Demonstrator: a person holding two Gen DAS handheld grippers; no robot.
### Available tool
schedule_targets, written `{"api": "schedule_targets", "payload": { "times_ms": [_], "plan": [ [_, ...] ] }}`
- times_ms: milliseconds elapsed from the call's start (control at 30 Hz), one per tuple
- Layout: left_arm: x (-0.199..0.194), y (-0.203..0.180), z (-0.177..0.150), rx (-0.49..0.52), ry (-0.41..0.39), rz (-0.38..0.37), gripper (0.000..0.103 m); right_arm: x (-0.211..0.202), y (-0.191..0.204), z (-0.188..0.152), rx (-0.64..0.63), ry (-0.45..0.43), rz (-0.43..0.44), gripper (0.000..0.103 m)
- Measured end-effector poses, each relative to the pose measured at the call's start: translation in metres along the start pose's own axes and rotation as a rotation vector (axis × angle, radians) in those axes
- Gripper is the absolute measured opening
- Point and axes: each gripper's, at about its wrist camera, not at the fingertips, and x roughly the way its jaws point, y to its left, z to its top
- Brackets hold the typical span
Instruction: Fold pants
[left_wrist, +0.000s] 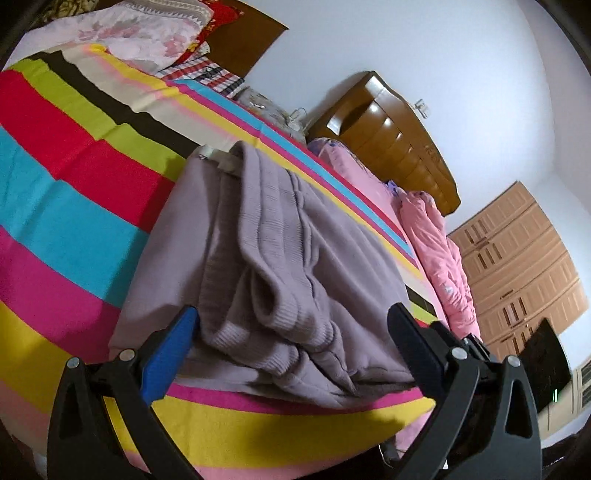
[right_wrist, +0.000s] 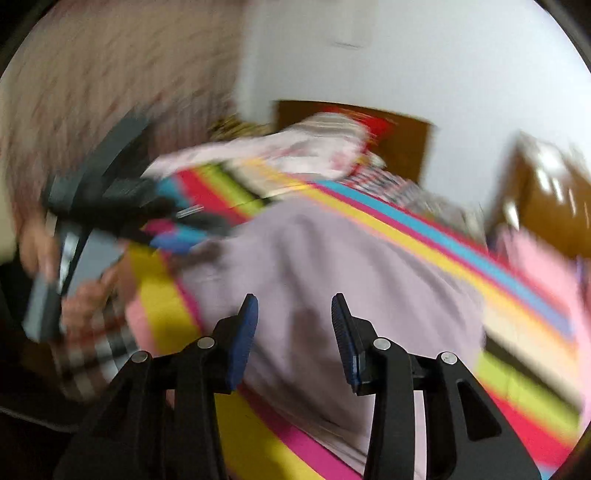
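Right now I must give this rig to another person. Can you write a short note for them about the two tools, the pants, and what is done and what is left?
Left tool: open, holding nothing, just in front of the pants.
Right tool: open, holding nothing, over the pants; that view is blurred.
Pants: lilac, on the striped blanket, already folded into a layered bundle, with the ribbed cuffs toward the left tool.
Done: the main folds, as it seems.
Left: perhaps one last fold or smoothing; I cannot tell for sure.

Right wrist view motion-blurred; left tongs (right_wrist: 192, 229) smeared, state unreadable. Pants (right_wrist: 332, 266) near edge hidden behind right tongs (right_wrist: 294, 332).
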Motion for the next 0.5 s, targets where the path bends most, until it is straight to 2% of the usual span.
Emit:
{"api": "schedule_targets", "payload": {
  "times_ms": [100,167,233,300,400,500],
  "plan": [
    [0.005,0.002,0.003,0.002,0.007,0.057,0.101,-0.013,-0.031,-0.014,0.14,0.0,0.014,0.039],
    [0.0,0.0,0.005,0.019,-0.03,0.086,0.101,-0.012,-0.032,-0.013,0.15,-0.002,0.069,0.039],
    [-0.01,-0.001,0.01,0.018,-0.096,0.064,0.101,-0.012,-0.015,-0.01,0.093,-0.013,0.13,0.039],
    [-0.021,0.003,0.014,-0.014,-0.148,0.034,0.101,0.007,0.01,0.002,-0.005,-0.004,0.18,0.039],
    [-0.028,0.016,0.017,-0.086,-0.171,0.065,0.101,0.041,0.036,0.014,-0.11,0.036,0.218,0.038],
    [-0.04,0.018,0.012,-0.092,-0.194,0.08,0.101,0.076,0.058,0.018,-0.173,0.111,0.243,0.035]
  ]
}}
